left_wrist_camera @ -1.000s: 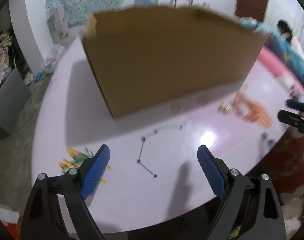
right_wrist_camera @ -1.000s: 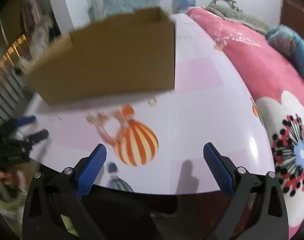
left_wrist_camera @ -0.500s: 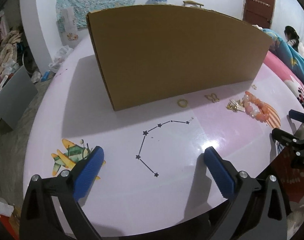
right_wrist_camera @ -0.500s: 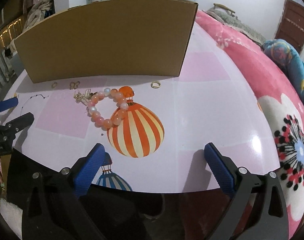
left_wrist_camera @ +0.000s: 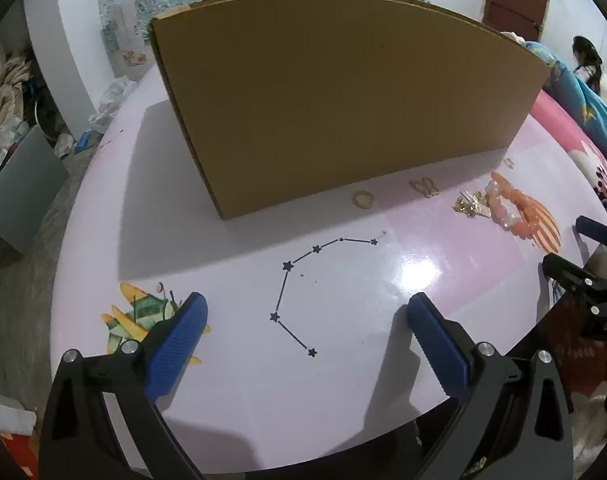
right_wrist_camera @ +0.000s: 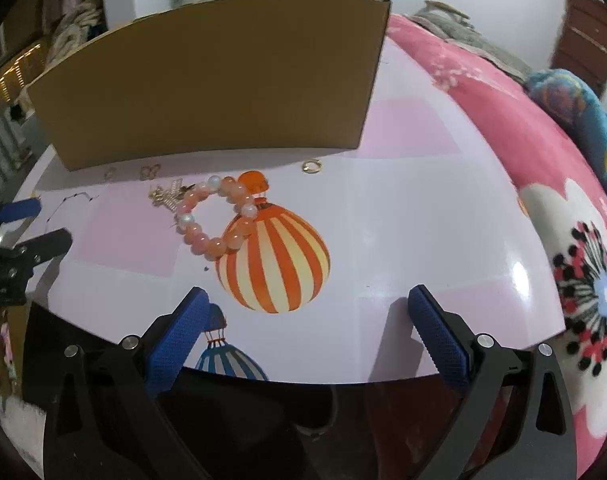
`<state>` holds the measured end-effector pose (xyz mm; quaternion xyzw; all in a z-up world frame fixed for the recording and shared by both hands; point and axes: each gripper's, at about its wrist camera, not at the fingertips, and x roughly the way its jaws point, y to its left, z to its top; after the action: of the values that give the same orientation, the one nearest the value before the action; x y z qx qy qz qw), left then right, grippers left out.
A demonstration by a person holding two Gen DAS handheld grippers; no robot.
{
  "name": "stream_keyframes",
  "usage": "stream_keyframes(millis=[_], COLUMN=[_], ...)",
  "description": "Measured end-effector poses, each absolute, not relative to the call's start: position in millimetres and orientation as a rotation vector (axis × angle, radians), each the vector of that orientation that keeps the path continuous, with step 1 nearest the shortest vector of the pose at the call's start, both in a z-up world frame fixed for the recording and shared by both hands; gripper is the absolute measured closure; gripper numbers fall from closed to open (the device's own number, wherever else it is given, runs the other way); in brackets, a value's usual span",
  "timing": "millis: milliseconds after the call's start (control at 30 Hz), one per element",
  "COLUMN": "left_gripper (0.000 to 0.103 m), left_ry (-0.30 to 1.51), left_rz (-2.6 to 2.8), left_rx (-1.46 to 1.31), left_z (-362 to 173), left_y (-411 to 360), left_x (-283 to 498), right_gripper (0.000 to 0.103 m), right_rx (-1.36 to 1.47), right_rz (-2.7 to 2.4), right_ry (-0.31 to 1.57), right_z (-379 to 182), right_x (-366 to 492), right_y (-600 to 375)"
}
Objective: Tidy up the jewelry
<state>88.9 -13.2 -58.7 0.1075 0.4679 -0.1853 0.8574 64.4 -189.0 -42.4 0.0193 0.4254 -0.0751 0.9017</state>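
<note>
I am holding the left gripper (left_wrist_camera: 305, 334) with its jaws spread wide and nothing between them, hovering over the near part of the table (left_wrist_camera: 231, 408); the right gripper (right_wrist_camera: 305, 326) is likewise gaping and empty, hanging over the table's near edge. The jewelry is lying along the foot of the cardboard box (left_wrist_camera: 343, 96): a pink and orange bead bracelet (right_wrist_camera: 213, 216) is resting partly on a printed striped balloon (right_wrist_camera: 275, 264); a small gold clip-like piece (right_wrist_camera: 165, 196) is sitting just beside it; a gold ring (right_wrist_camera: 311, 166) is lying apart, close to the box; another gold ring (left_wrist_camera: 363, 199) and a looped gold piece (left_wrist_camera: 423, 186) are lying near the box wall. The box is standing upright across the table, blocking my sight of everything behind it; I cannot tell what is inside, since only its outer wall is facing me. A printed star line (left_wrist_camera: 299, 292) is showing between the left jaws; a pink floral blanket (right_wrist_camera: 543, 168) is lying past the table's right side.
</note>
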Motion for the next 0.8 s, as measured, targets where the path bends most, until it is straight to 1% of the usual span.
stream_keyframes(millis=[167,333,400,433,467,500,567,600,633,667,700,767,800], left_gripper=[0.004,0.004,0.004,0.004,0.004,0.004,0.004,0.004,0.004,0.004,0.004,0.004,0.004], left_ry=[0.995,1.014,1.017,1.015,1.014,1.013,1.014,1.014,1.012,1.01,1.008,1.004,1.003], left_rz=[-0.393,-0.401,-0.402,-0.403,-0.405,-0.407,-0.411,-0.416,-0.421,-0.428,-0.431,-0.44,-0.441], left_rx=[0.23,0.238,0.24,0.24,0.24,0.24,0.241,0.244,0.246,0.249,0.25,0.255,0.255], left_z=[-57.7,-57.3,-57.1,-56.8,-56.6,-56.5,-56.5,-56.4,-56.4,-56.3,-56.2,-56.6,-57.4], left_y=[-13.8,-11.1,-10.2,-10.4,-10.5,-10.4,-10.9,-10.7,-10.4,-10.0,-9.9,-9.3,-9.6], left_x=[92.7,97.4,100.0,100.6,101.3,102.0,102.9,103.9,103.7,104.5,105.1,105.7,105.9], right_gripper=[0.008,0.009,0.018,0.026,0.032,0.036,0.05,0.054,0.062,0.066,0.068,0.079,0.08], right_rx=[0.088,0.201,0.223,0.228,0.232,0.236,0.239,0.236,0.235,0.237,0.242,0.234,0.223], right_rz=[-0.084,0.018,0.035,0.042,0.041,0.042,0.039,0.031,0.027,0.023,0.021,0.016,0.014], right_ry=[0.884,0.804,0.801,0.811,0.818,0.823,0.84,0.856,0.866,0.879,0.899,0.921,0.929], right_z=[-30.0,-8.4,-4.6,-4.1,-4.0,-4.4,-6.8,-9.5,-10.9,-13.5,-17.4,-21.6,-23.1], right_x=[62.1,58.2,65.6,72.1,77.3,81.9,91.2,96.5,97.3,100.9,105.4,108.0,109.6], right_y=[-197.0,-199.0,-198.1,-197.3,-197.3,-196.9,-195.7,-195.1,-193.3,-193.7,-194.2,-195.3,-194.4])
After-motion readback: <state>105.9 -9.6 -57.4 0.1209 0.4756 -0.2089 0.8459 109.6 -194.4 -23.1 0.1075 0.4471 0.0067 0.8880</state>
